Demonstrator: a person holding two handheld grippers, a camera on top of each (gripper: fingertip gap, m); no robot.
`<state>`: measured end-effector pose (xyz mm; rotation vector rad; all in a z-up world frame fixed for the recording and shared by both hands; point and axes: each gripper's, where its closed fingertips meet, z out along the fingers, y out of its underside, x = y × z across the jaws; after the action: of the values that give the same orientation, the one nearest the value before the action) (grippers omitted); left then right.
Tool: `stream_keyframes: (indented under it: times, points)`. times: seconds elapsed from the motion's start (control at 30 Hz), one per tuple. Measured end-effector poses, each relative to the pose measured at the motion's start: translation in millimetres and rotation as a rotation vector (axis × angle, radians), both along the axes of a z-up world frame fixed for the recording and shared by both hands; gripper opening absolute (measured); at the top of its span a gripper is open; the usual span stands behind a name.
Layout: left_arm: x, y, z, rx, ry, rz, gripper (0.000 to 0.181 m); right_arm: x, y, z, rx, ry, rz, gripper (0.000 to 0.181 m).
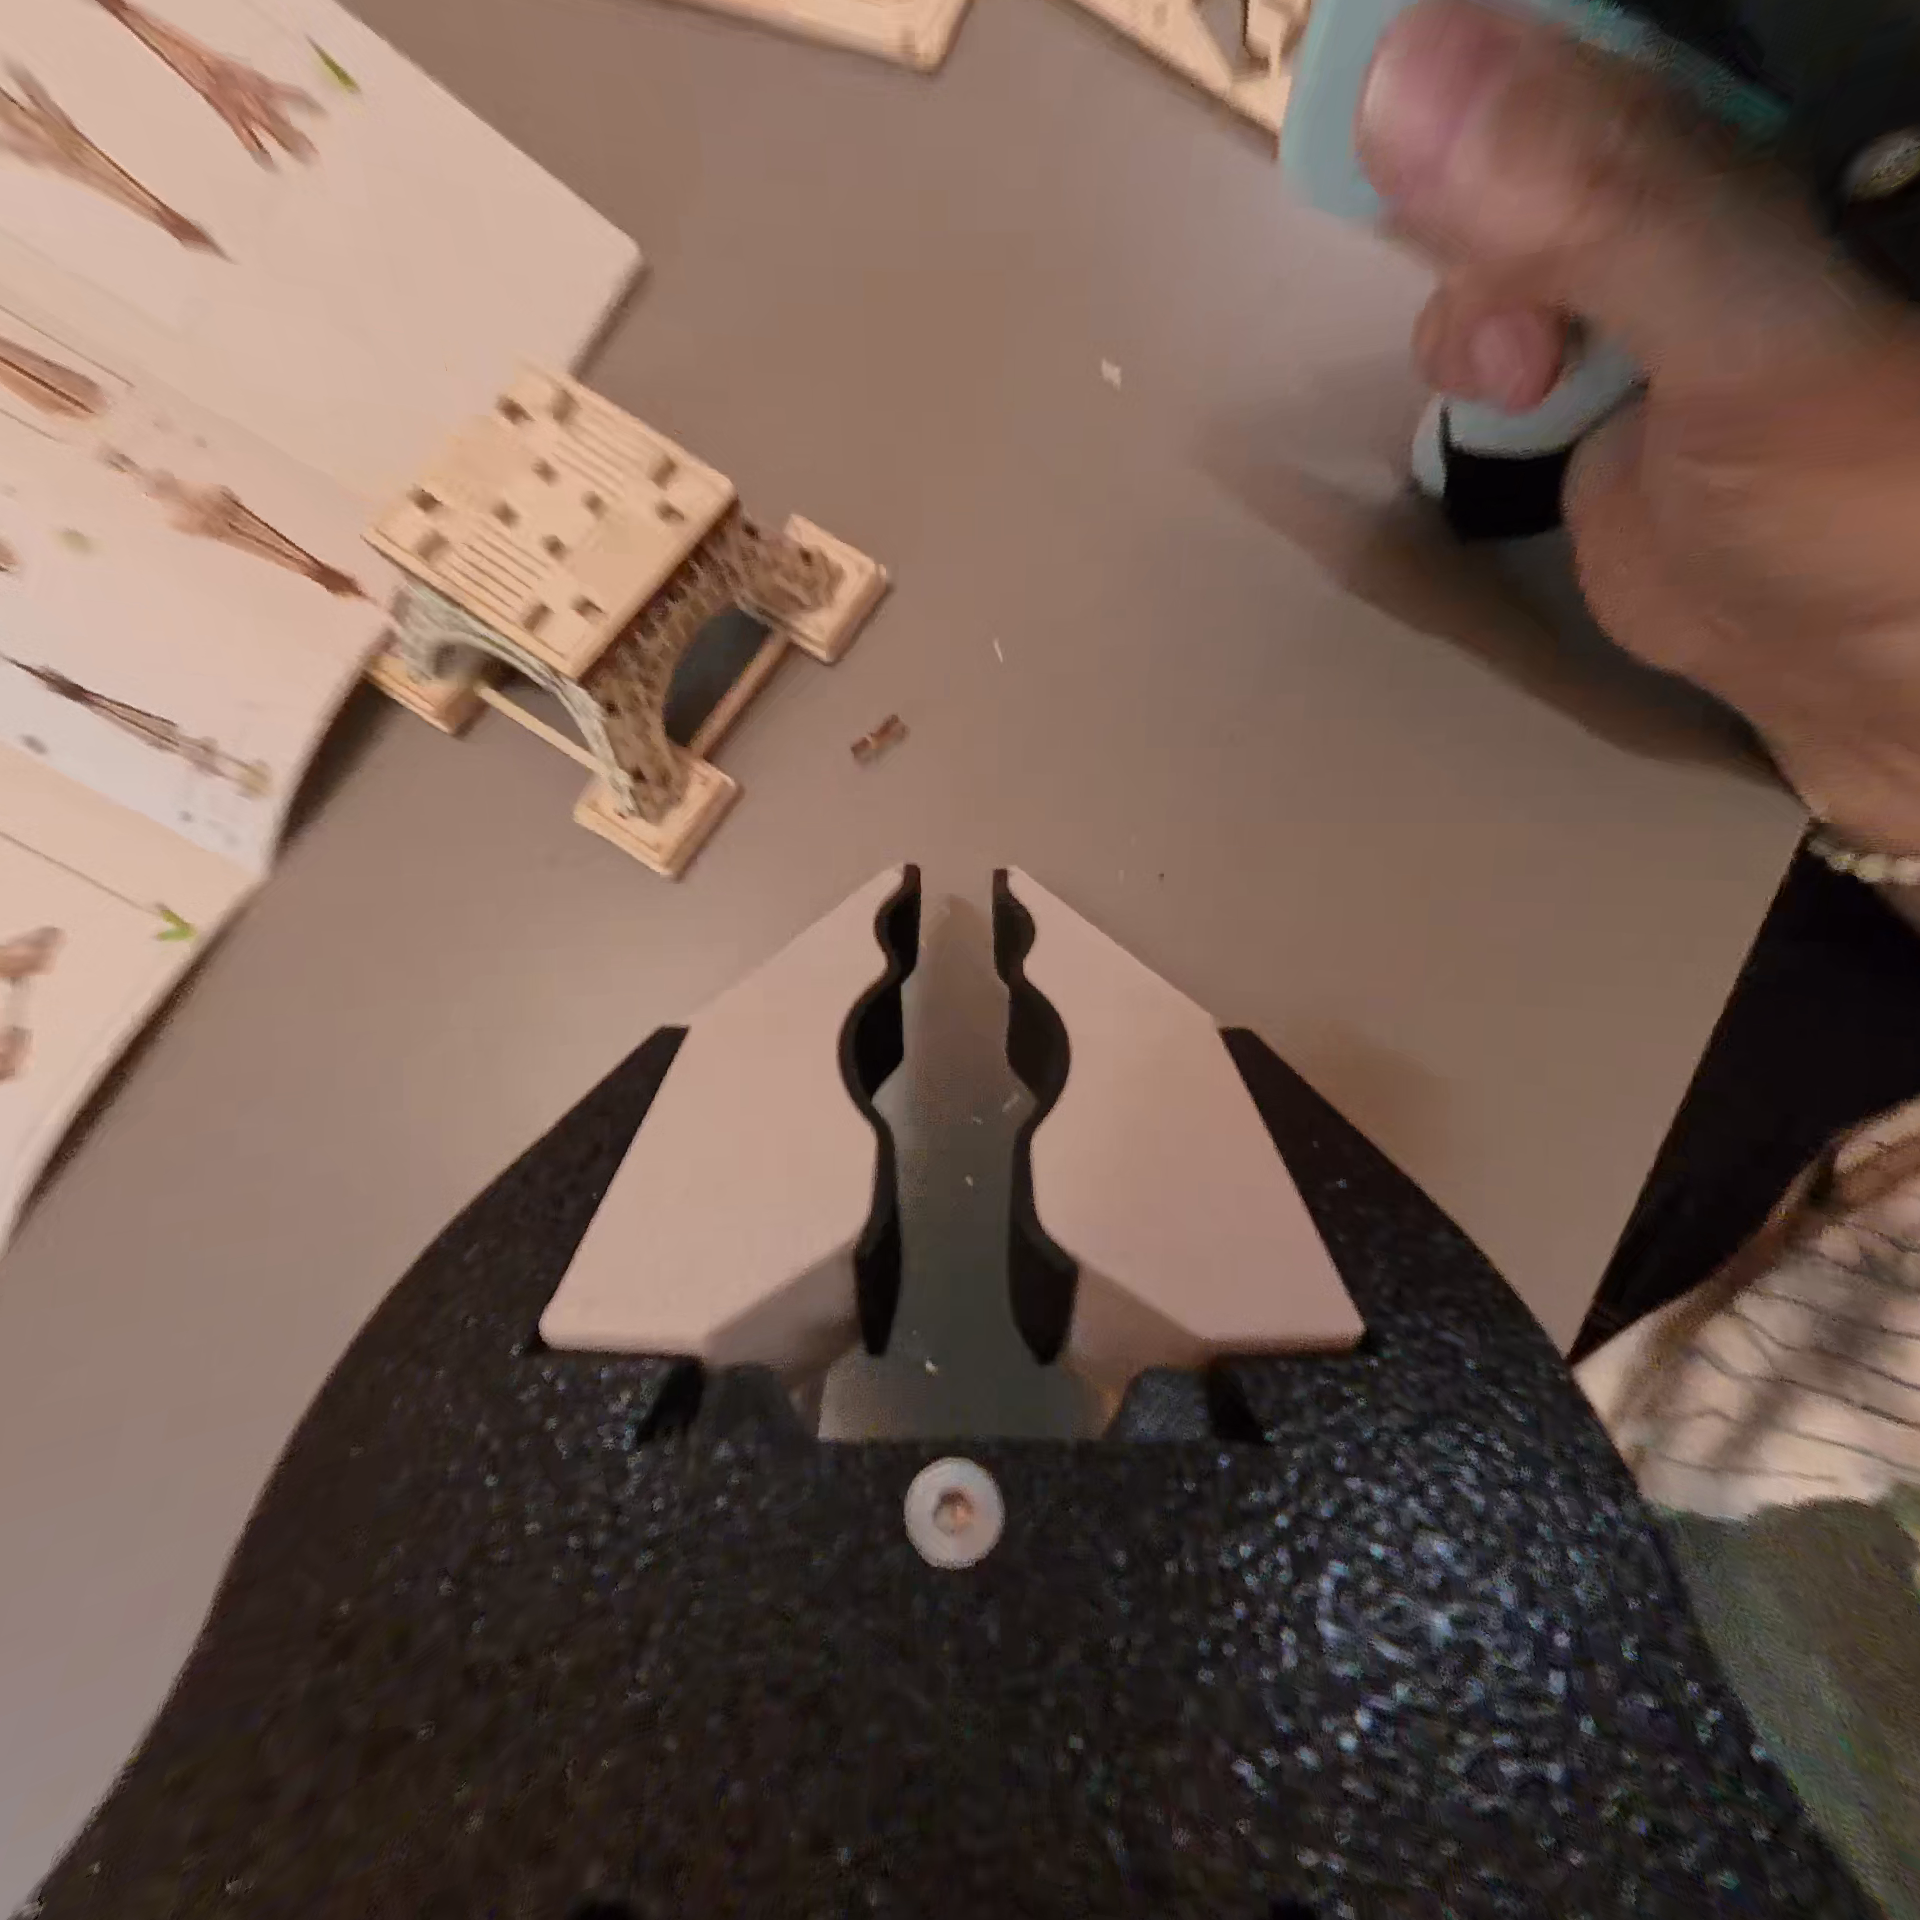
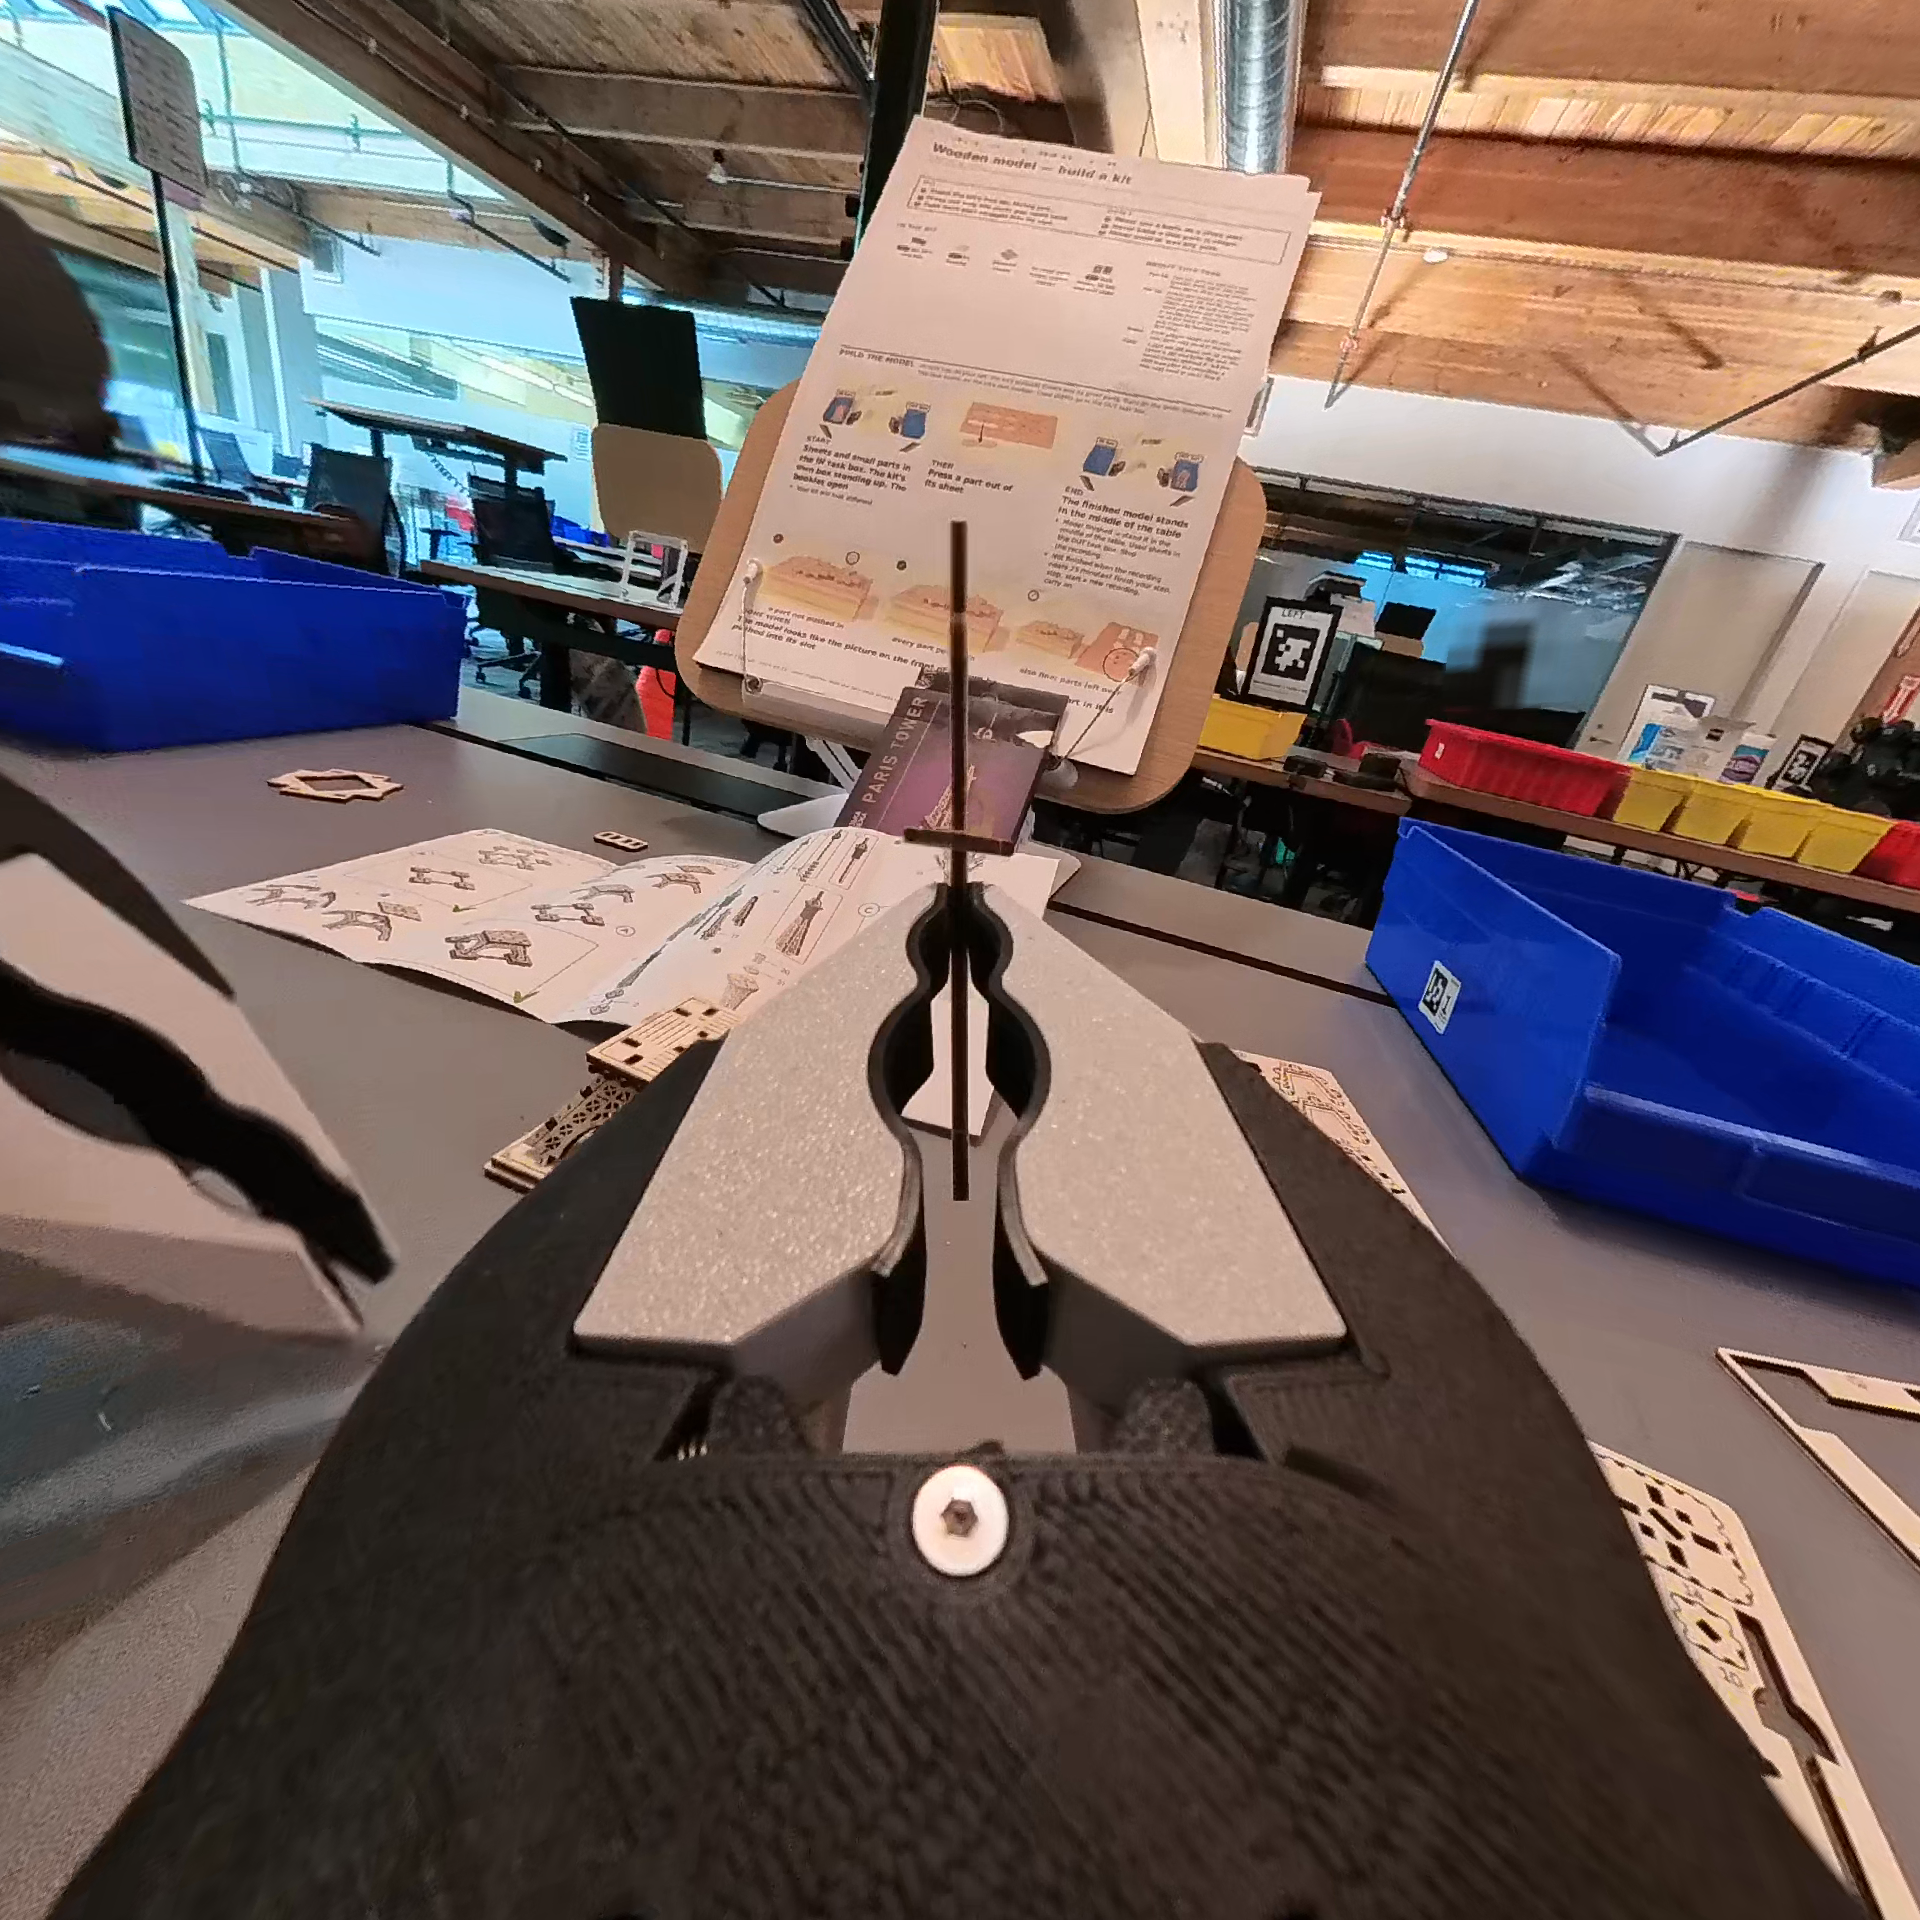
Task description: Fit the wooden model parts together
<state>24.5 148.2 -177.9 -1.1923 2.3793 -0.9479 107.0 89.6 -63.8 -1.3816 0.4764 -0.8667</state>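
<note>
1. One thin wooden spire piece [image 2: 958, 727] stands upright, seen edge-on and clamped between the tips of the right tool [image 2: 958, 894] — a small cross-piece sits just above the tips.
2. Wooden tower base [image 1: 613, 603], four arched legs under a slotted deck, rests on the grey tabletop [image 1: 1039, 520], touching the open instruction booklet [image 1: 208, 416].
3. Left tool [image 1: 956, 883] hovers near the base, its tips slightly parted and grasping nothing.
4. Blue bins [image 2: 1662, 1039] sit to either side.
</note>
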Motion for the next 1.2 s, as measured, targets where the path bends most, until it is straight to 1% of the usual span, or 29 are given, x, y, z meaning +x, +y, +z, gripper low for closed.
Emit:
stream_keyframes:
  times: [0.07,0.13,0.27,0.33,0.43,0.47,0.5,0.6,0.63,0.77,0.83,0.9,0.93,1.0,1.13,1.2]
  points:
    - [12.8,-0.2,16.6,0.004,-0.101,-0.006,0.008,0.2,-0.5,0.4,0.007,0.003,0.002,0.000]
    - [25.0,-4.6,20.2,0.051,-0.167,-0.056,0.006,-0.2,-0.8,1.2,0.013,0.000,0.004,0.000]
    - [34.7,-9.4,-1.5,0.208,-0.163,-0.190,0.009,-2.0,-1.3,2.3,0.020,-0.009,0.009,0.000]
    - [38.9,-10.0,-8.9,0.233,-0.155,-0.206,0.007,-2.9,-1.4,2.9,0.021,-0.016,0.010,0.000]
    - [41.1,-10.7,-16.6,0.176,-0.085,-0.174,0.006,-3.3,0.1,2.5,0.016,-0.018,0.015,0.000]
    - [40.2,-10.0,-17.4,0.144,-0.055,-0.154,0.000,-3.7,0.3,2.7,0.017,-0.020,0.017,0.000]
    - [38.1,-8.3,-17.8,0.108,-0.022,-0.128,0.000,-3.9,0.4,2.8,0.018,-0.020,0.019,0.000]
    - [24.4,1.8,-17.5,0.007,0.080,-0.055,0.000,-4.1,-0.2,3.3,0.024,-0.020,0.021,0.000]
    - [20.2,5.8,-15.5,-0.006,0.076,-0.048,0.000,-4.0,-0.5,3.5,0.028,-0.020,0.021,0.000]
    - [-0.9,11.5,-3.5,0.021,-0.047,-0.127,0.002,-4.4,0.5,3.6,0.035,-0.016,0.030,0.000]
    - [-4.6,21.4,3.7,0.050,-0.095,-0.094,0.002,-4.4,0.8,3.3,0.034,-0.015,0.032,0.000]
    - [-3.3,27.1,11.2,0.037,-0.136,-0.060,0.002,-4.7,1.0,3.4,0.032,-0.017,0.033,0.000]
    - [-3.5,26.0,11.4,0.020,-0.129,-0.061,0.003,-5.0,1.3,3.4,0.032,-0.019,0.034,0.000]
    - [-5.6,22.4,3.3,0.012,-0.063,-0.068,0.011,-5.7,2.5,3.3,0.031,-0.020,0.041,0.000]
    - [-11.5,18.2,-15.2,0.090,0.033,-0.060,0.005,-6.9,2.8,3.6,0.026,-0.031,0.039,0.000]
    - [-13.7,12.9,-17.8,0.076,0.054,-0.046,0.003,-7.6,3.4,3.6,0.021,-0.036,0.039,0.000]
